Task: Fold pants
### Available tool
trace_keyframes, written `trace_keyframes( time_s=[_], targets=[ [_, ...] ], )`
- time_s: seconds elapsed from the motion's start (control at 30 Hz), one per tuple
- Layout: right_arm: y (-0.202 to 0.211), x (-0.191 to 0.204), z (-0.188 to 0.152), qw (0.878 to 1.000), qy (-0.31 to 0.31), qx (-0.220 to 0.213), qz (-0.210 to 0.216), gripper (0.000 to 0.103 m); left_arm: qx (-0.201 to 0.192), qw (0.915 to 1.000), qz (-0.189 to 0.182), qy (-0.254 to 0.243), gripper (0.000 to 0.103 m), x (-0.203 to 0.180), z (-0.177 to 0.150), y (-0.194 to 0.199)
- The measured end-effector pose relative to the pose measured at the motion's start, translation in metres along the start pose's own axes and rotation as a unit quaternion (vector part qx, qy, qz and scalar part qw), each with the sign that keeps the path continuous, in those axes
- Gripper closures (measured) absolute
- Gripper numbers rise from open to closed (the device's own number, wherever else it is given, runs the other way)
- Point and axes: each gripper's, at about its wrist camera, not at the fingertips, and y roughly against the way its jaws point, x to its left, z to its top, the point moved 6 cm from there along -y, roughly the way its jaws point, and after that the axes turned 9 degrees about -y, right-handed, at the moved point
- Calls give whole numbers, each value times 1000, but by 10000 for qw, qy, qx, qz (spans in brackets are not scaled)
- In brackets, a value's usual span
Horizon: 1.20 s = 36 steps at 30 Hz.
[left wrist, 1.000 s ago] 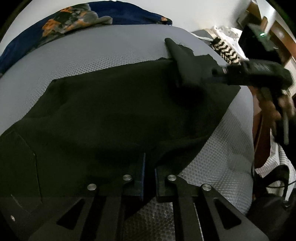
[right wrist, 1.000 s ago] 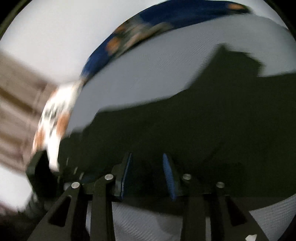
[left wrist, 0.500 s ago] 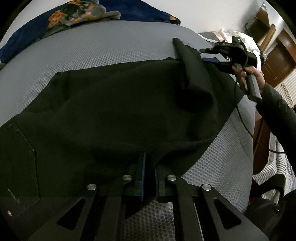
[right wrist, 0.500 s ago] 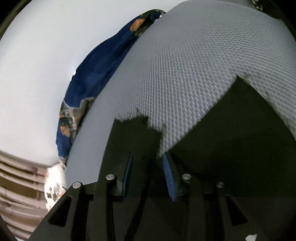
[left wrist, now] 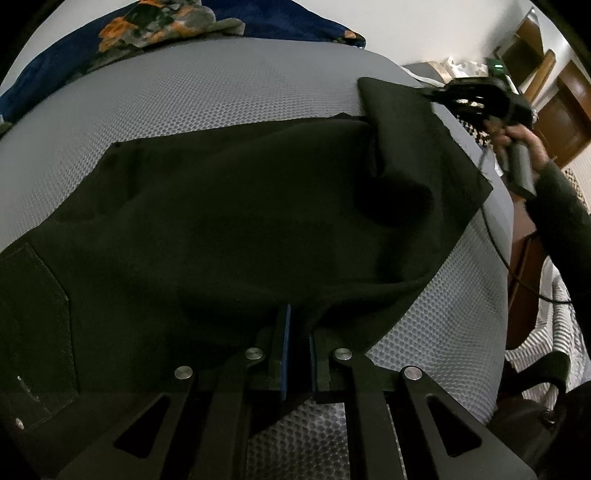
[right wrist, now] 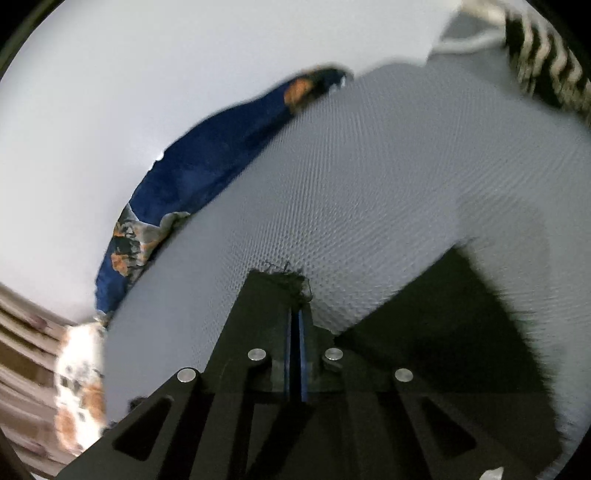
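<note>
Black pants [left wrist: 229, 229] lie spread over a grey mesh mattress [left wrist: 221, 96]. My left gripper [left wrist: 297, 317] is at their near edge, shut on a fold of the black cloth. At the far right a hand [left wrist: 517, 136] holds my right gripper [left wrist: 430, 94], which pinches the raised leg end of the pants [left wrist: 399, 107]. In the right wrist view the right gripper [right wrist: 295, 310] has its blue pads pressed together on a frayed black hem [right wrist: 280, 280]. More of the pants [right wrist: 443, 332] trails off to the right there.
A blue floral blanket [left wrist: 177, 22] lies along the mattress's far side, also seen in the right wrist view [right wrist: 177, 177]. A black-and-white striped cloth [right wrist: 543, 48] sits past the far corner. A cable [left wrist: 509, 258] hangs by the mattress's right edge near a wooden door [left wrist: 561, 122].
My right gripper travelled out to the far right corner of the pants and closed on the hem there. The left gripper stayed put, still shut on the near edge.
</note>
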Motion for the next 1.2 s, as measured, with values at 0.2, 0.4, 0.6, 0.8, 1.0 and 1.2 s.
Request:
trace_keyframes(
  time_s=[0.2,0.4,0.6,0.8,1.0,1.2],
  targets=[
    [73,-46,-24,9937,267,-596,-906,101,-25,9998,-46,-182,94,-7,-1,-4],
    [89,-123,-59,9867,-314,-444,-1535,101,69,9988,-33,-479,93,-17,0,-13],
    [90,-143,-74,9842,-485,-406,-1653,101,36,9986,-187,-501,92,-15,-3,-15],
    [90,-150,-77,9834,-561,-390,-1681,101,16,9985,-195,-508,92,-17,-7,-16],
    [90,-147,-75,9836,-624,-166,-1683,84,139,9989,-287,-341,77,-21,-2,-17],
    [104,-126,-46,9870,-327,-328,-1542,79,-64,9989,-354,-309,59,-25,2,0]
  ],
)
